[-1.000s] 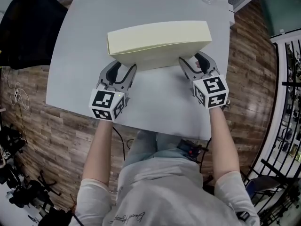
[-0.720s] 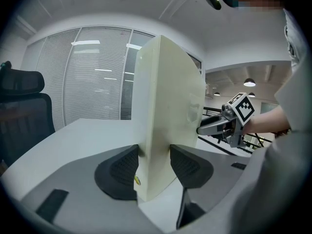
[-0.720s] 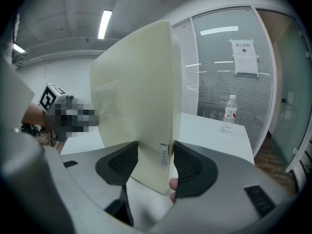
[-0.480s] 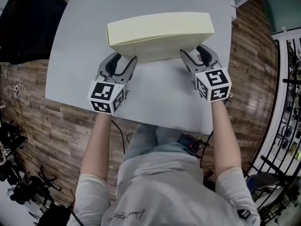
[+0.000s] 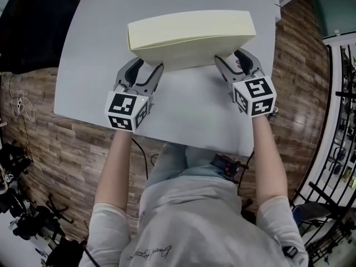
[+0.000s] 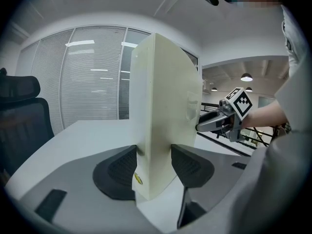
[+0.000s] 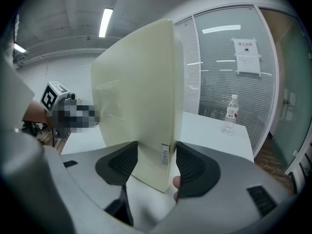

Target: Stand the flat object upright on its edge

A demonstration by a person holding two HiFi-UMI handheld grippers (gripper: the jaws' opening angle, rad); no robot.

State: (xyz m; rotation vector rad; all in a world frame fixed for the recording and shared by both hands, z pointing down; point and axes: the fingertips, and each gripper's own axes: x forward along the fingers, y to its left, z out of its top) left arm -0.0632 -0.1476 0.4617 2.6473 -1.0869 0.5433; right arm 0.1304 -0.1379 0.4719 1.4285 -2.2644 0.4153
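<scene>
A cream-coloured flat rectangular box (image 5: 189, 35), with smooth matte faces and softly rounded corners, is seen standing upright on its long edge on the pale grey smooth desk (image 5: 183, 110), towards the far side of it. The box is held at its two near lower corners. The left claw (image 5: 147, 67) is closed on the left end: the dark ribbed pads (image 6: 122, 172) are laid against both broad faces, with the box between them, although the jaws have just been opening a little. A small round yellow sticker (image 6: 138, 178) is visible low on the narrow edge there. The right claw (image 5: 232, 58) is clenched on the right end in the same manner, its textured rubber pads (image 7: 192, 172) being pressed on either face, and a narrow white label (image 7: 165, 156) is found on the edge between them. A clear plastic bottle (image 7: 230, 113) is placed upright on the far part of the desk, well apart from the box. Brown wooden plank floor (image 5: 300, 65) is seen around the desk.
</scene>
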